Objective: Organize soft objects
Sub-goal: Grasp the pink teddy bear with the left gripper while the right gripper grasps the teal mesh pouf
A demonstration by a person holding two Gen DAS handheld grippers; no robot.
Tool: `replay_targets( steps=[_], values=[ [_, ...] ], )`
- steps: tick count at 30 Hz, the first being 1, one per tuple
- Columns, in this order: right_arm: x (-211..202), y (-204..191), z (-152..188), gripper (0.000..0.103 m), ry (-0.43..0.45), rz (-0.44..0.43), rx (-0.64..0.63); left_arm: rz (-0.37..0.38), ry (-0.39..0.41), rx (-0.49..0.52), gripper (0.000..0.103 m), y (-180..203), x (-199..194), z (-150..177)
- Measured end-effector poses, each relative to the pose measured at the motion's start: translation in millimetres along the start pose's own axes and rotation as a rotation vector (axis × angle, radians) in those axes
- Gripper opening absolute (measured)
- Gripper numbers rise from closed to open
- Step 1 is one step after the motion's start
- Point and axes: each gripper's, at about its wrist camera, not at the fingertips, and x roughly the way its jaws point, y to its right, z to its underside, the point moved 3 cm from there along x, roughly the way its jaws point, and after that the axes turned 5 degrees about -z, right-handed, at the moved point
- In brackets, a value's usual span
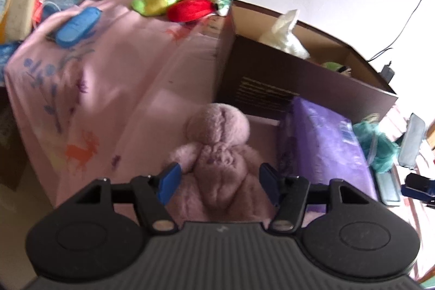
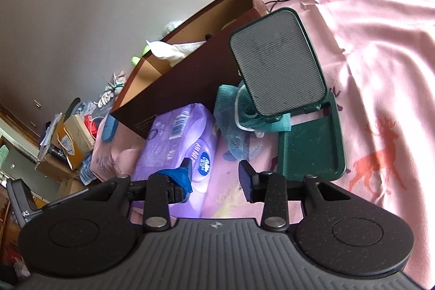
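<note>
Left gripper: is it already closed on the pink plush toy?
No. In the left wrist view the left gripper stands open, its blue-padded fingers apart on either side of the pink plush toy lying on the pink bedsheet.

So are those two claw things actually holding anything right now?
No. The left gripper is open, its fingers either side of the fluffy pink plush toy without closing on it. The right gripper is open and holds nothing.

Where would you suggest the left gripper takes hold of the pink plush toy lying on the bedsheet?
Probably across its body, below the round head. The pink plush toy lies flat on the bedsheet, lengthwise between the open fingers of the left gripper, so coming down from above and closing on its two sides suits it. The purple tissue pack sits close beside it, leaving little room there.
</note>
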Motion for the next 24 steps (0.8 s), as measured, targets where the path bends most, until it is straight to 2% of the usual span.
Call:
replay_targets(
  steps=[4,11,17,24],
  values=[
    [4.5,3.5,-0.3,0.021,-0.011,-0.009,0.0,-0.009,0.015,0.006,0.064,-2.8,-2.2,2.5],
    [10.5,5.1,-1.1,0.021,-0.017,-0.038,0.003,0.012,-0.028,0.019,0.067,2.9,16.7,10.7],
    [13.4,15.0,-7.3,0.021,0.001,-0.02,0.059,-0.004,-0.016,0.045,0.069,2.8,28.9,4.7],
    [27.1,23.4,-12.3,0.021,0.05,0.003,0.17,0.029,-0.037,0.046,0.069,12.1,42.7,-0.1]
  ],
)
